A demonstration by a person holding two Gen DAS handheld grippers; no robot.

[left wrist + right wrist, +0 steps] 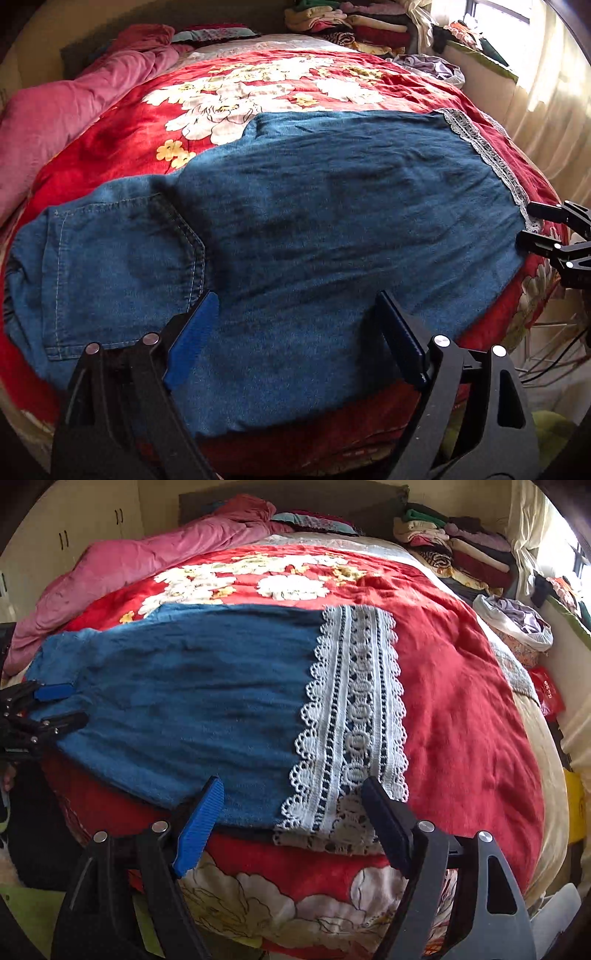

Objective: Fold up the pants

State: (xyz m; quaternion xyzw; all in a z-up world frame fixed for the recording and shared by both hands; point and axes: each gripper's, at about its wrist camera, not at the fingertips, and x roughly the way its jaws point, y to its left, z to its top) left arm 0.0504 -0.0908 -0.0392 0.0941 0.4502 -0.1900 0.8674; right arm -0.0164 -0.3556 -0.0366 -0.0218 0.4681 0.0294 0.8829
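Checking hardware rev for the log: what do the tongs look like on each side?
Both match. Left tongs: black angular skeletal frames with cut-out slots, silver round rivets at the pivots, ribbed blue pads on the inner finger faces. Right tongs: same black frame, silver rivets, blue ribbed pads. No markings, cables or sleeves visible.

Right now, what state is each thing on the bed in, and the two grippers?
pants: spread flat, not yet folded
lace hem: flat, at the near bed edge
left gripper: jaws open, over the pants, holding nothing
right gripper: jaws open, at the hem
pink quilt: bunched up
clothes stack: folded, piled
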